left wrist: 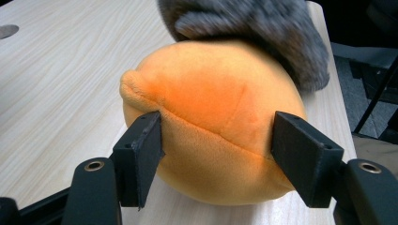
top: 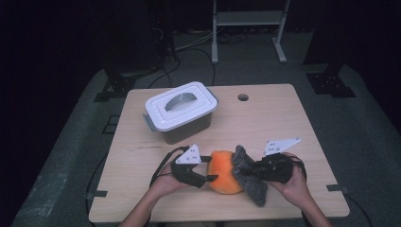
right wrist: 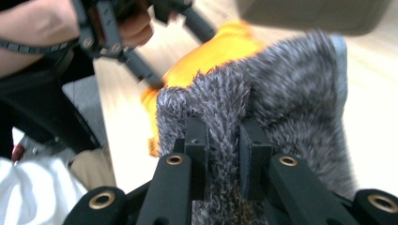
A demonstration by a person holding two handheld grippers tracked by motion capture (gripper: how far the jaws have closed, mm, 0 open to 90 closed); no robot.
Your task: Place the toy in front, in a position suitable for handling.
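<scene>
An orange plush ball (top: 223,177) lies near the table's front edge, with a grey furry cloth (top: 249,182) draped over its right side. My left gripper (top: 208,169) comes at the ball from the left. In the left gripper view its jaws (left wrist: 217,154) press into the near end of the ball (left wrist: 211,93), one on each side, and the grey cloth (left wrist: 253,28) sits behind it. My right gripper (top: 253,172) comes from the right. In the right gripper view it (right wrist: 223,140) is shut on a fold of the grey cloth (right wrist: 291,93), with the orange ball (right wrist: 211,56) beyond.
A grey bin with a white handled lid (top: 182,109) stands shut at the back left of the wooden table (top: 283,123). A round cable hole (top: 243,97) is at the back centre. The person's hands come in at the front edge.
</scene>
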